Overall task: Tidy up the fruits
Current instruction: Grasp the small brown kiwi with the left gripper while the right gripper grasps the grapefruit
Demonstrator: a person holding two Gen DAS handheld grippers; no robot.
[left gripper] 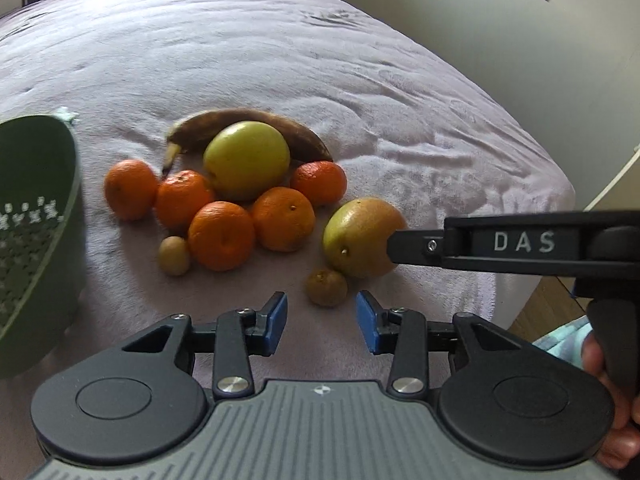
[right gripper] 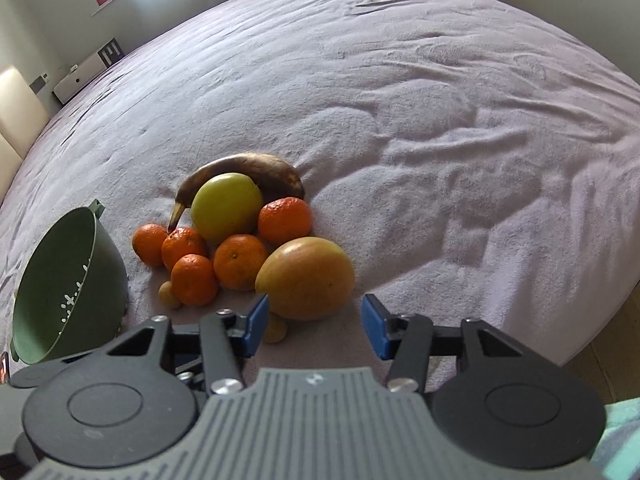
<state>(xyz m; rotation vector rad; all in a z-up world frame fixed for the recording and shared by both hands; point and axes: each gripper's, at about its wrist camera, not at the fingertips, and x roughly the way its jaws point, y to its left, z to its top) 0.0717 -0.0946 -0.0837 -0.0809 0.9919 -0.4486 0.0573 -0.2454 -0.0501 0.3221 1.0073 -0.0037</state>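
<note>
We hold both tongs, left point(left gripper: 321, 322) and right point(right gripper: 316, 322), part-open and empty over the fruit pile, ready to load the green colander point(right gripper: 60, 292).

Both the left gripper point(left gripper: 321, 322) and right gripper point(right gripper: 315, 326) are angled downward, jaws parted with nothing gripped.

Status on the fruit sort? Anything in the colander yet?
Nothing done: the green colander looks empty. Nothing in hand: left gripper and right gripper have open, empty jaws. All fruit is left on the bed, including the mango and banana.
</note>
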